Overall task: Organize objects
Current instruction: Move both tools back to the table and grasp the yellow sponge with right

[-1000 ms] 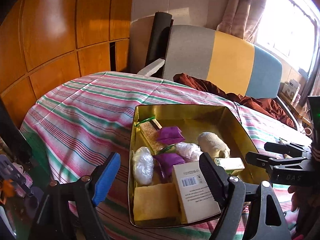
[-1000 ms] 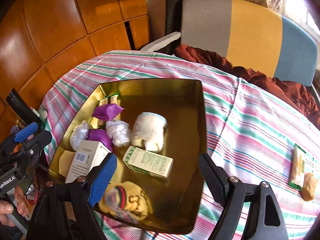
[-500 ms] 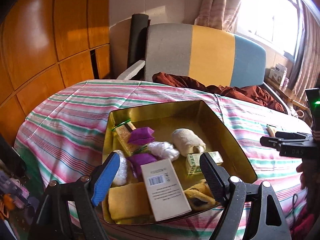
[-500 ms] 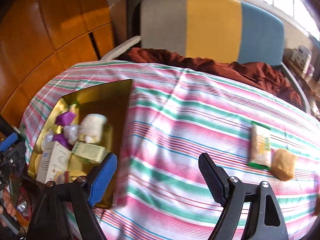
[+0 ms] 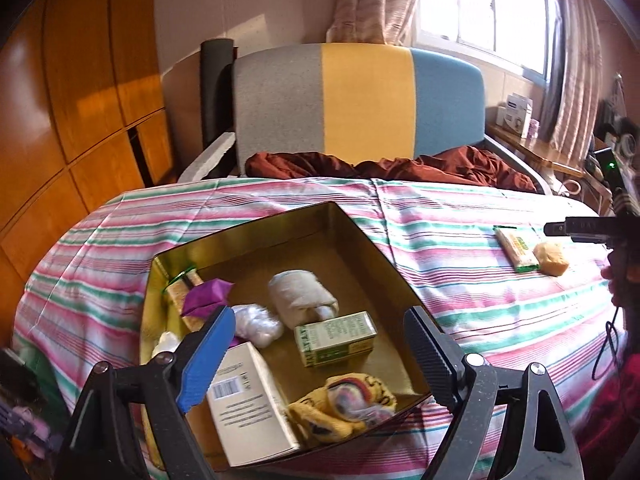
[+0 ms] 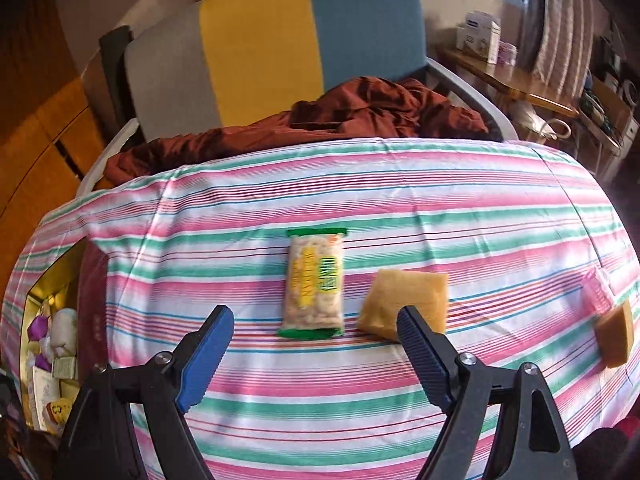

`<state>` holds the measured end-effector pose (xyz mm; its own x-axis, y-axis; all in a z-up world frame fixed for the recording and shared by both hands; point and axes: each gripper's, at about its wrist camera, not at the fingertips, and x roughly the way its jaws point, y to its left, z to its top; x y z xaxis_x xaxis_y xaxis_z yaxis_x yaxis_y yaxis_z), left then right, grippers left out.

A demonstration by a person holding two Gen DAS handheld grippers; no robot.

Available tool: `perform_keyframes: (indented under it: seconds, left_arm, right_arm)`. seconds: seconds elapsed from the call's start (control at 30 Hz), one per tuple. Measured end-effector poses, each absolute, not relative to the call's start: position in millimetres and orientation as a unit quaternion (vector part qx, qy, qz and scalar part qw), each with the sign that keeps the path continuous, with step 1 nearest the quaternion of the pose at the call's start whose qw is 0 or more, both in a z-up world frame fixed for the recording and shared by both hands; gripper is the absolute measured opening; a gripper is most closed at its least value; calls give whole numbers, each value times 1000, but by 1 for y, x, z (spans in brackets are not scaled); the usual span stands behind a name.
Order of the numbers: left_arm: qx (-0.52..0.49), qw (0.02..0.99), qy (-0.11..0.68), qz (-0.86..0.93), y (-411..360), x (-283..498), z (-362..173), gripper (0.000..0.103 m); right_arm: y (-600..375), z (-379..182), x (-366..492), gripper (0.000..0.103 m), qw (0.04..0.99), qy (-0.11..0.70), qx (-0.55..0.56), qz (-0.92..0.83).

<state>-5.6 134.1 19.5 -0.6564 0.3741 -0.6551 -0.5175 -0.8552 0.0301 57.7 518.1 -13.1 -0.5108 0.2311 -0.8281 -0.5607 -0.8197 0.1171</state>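
Note:
A gold tin (image 5: 360, 240) on the striped cloth holds a white box (image 5: 244, 404), a green box (image 5: 336, 338), a cream roll (image 5: 300, 294), purple packets (image 5: 206, 296) and a yellow sock (image 5: 344, 404). My left gripper (image 5: 318, 320) hovers over the tin's near side with its jaws opening and nothing gripped. My right gripper (image 6: 314, 316) stands open just short of a green-edged snack packet (image 6: 314, 284), and a yellow sponge (image 6: 404, 304) lies by its right finger. In the left wrist view, the right gripper (image 5: 560, 229) reaches in above the packet (image 5: 514, 248) and sponge (image 5: 552, 258).
Another sponge (image 6: 616, 336) and a pink item (image 6: 598, 290) lie near the cloth's right edge. A grey, yellow and blue chair (image 6: 260, 40) with a rust-brown cloth (image 6: 360, 112) stands behind the table. Wooden panels (image 5: 80, 100) rise on the left. The tin (image 6: 52, 280) sits at far left.
My right gripper has swung right, from over the tin to in front of the snack packet and sponge. The left gripper has shifted and rolled, with its jaws a little wider.

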Motion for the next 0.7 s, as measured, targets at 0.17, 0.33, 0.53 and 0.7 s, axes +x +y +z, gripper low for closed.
perform_keyframes:
  seconds: [0.17, 0.33, 0.53, 0.7]
  left_arm:
    - [-331, 267, 119, 897, 158, -3, 21, 87]
    - [-336, 290, 131, 886, 186, -4, 21, 88]
    - [-346, 323, 134, 871, 222, -2, 17, 88]
    - [-355, 347, 144, 856, 252, 3, 11, 88]
  right_arm:
    - [568, -27, 71, 85, 280, 231, -423, 830]
    - [592, -51, 78, 85, 296, 269, -421, 814]
    - [596, -70, 64, 85, 288, 271, -453, 799]
    - [592, -84, 52, 85, 285, 248, -483, 790]
